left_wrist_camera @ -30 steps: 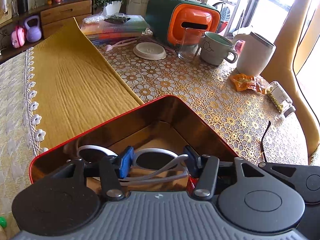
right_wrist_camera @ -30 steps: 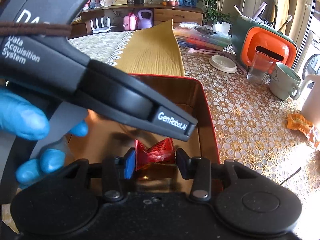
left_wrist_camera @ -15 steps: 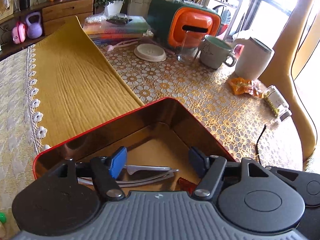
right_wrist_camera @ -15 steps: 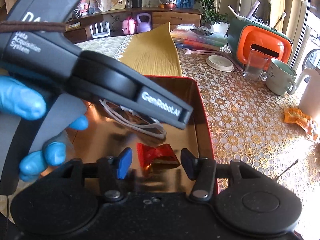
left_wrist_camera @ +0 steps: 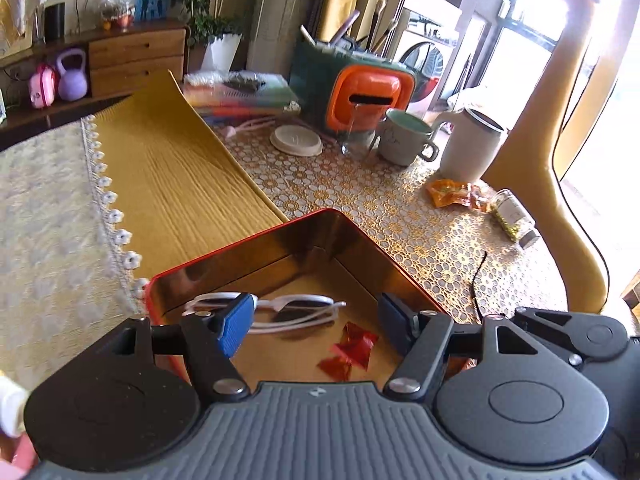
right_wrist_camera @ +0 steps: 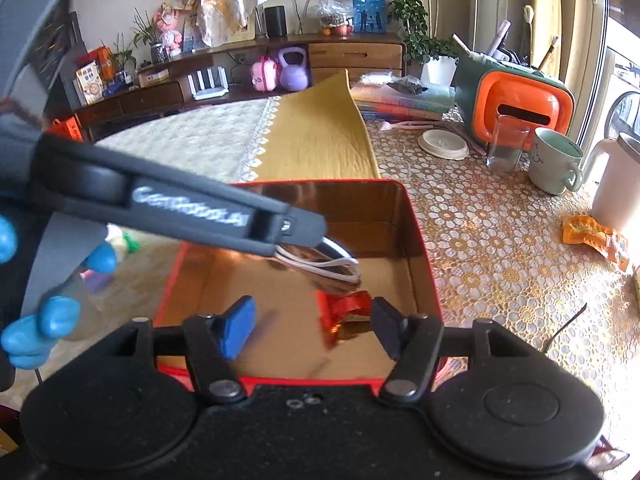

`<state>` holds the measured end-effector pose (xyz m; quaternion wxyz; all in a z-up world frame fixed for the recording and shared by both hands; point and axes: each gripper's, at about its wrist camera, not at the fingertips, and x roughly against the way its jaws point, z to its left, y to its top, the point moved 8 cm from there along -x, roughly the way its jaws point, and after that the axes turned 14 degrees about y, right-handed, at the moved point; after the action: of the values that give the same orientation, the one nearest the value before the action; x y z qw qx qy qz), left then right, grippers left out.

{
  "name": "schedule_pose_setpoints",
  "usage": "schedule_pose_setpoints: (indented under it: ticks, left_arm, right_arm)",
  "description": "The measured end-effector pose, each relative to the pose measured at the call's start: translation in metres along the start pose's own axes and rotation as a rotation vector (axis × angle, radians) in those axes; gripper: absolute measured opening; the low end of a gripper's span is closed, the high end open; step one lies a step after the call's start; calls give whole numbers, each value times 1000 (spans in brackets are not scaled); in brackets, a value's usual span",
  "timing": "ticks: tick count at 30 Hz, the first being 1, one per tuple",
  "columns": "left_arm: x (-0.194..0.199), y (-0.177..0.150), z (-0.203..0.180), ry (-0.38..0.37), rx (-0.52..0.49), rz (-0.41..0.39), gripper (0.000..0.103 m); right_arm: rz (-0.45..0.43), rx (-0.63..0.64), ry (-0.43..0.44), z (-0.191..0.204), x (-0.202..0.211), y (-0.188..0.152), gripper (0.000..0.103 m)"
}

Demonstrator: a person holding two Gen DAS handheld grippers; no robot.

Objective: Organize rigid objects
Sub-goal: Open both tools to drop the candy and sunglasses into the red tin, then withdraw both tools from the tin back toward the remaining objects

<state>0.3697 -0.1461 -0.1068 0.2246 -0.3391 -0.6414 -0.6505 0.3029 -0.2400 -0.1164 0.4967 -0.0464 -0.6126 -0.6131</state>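
**Glasses and red wrapper lie in the tin; both grippers let go**

The tabletop (left_wrist_camera: 400,216), under its gold lace cover, carries the red tin (left_wrist_camera: 256,240) with its mirrored gold inside; every place below is given from that tin. Beyond its far corner stand the orange-fronted box (left_wrist_camera: 368,100), a mug (left_wrist_camera: 404,136) and a white jug (left_wrist_camera: 472,144), and an orange snack packet (left_wrist_camera: 452,194) lies on the lace past the tin's right wall.

Inside the tin the white sunglasses (left_wrist_camera: 296,308) lie flat on the floor toward the far-left wall, and the red foil wrapper (left_wrist_camera: 352,350) lies nearer the front. Two items look stowed; whether the snack packet and the small jar beside it are still to be gathered is my guess, not certain.

The left gripper (left_wrist_camera: 316,324) is released, nothing between its pads, above the tin's near edge. The right gripper (right_wrist_camera: 312,328) is released too; the wrapper sits on the floor close to its right pad, apparently not pinched.

A second ago each gripper was closed on its item, low in the tin. Both jaws have been opening since, the right most recently, and both grippers have lifted back.
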Motion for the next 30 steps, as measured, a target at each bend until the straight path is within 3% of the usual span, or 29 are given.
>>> schedule_pose_setpoints:
  ticks: [17, 30]
  left_arm:
    - [101, -52, 56, 36, 10, -81, 68]
    - [151, -110, 119, 141, 28, -103, 69]
  right_arm:
    - [-58, 51, 59, 77, 33, -2, 72]
    - [-82, 66, 110, 134, 32, -13, 79]
